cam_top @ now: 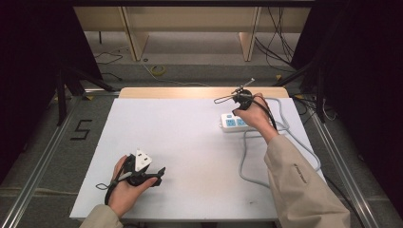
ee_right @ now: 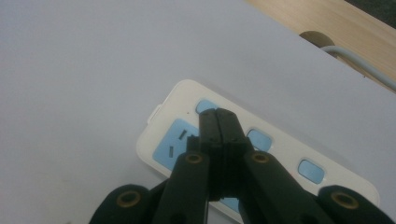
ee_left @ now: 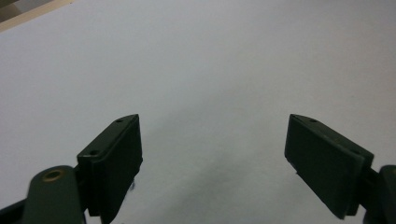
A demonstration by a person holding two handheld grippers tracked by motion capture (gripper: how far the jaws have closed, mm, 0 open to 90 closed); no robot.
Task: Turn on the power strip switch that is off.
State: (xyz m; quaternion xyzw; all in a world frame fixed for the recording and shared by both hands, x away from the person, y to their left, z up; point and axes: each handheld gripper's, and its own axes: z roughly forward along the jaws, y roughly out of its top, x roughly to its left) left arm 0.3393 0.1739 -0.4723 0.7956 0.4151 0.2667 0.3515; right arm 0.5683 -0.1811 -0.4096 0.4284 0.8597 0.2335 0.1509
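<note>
Power strip (ee_right: 261,154) near worktop's far right edge: rigid light plastic, likely slides, best pinched across its long sides; right gripper (ee_right: 218,122) pressed together above it, left gripper (ee_left: 212,154) jaws apart, empty.

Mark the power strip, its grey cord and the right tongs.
power strip (ee_right: 161,140): right gripper view, white casing at the near end.
grey cord (cam_top: 243,161): high view, loop lying on the table.
right tongs (ee_right: 218,122): right gripper view, closed tips above the strip.

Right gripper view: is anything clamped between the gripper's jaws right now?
No: the right gripper has its jaws pressed flat together with nothing between them, poised over the white power strip with blue sockets.
</note>
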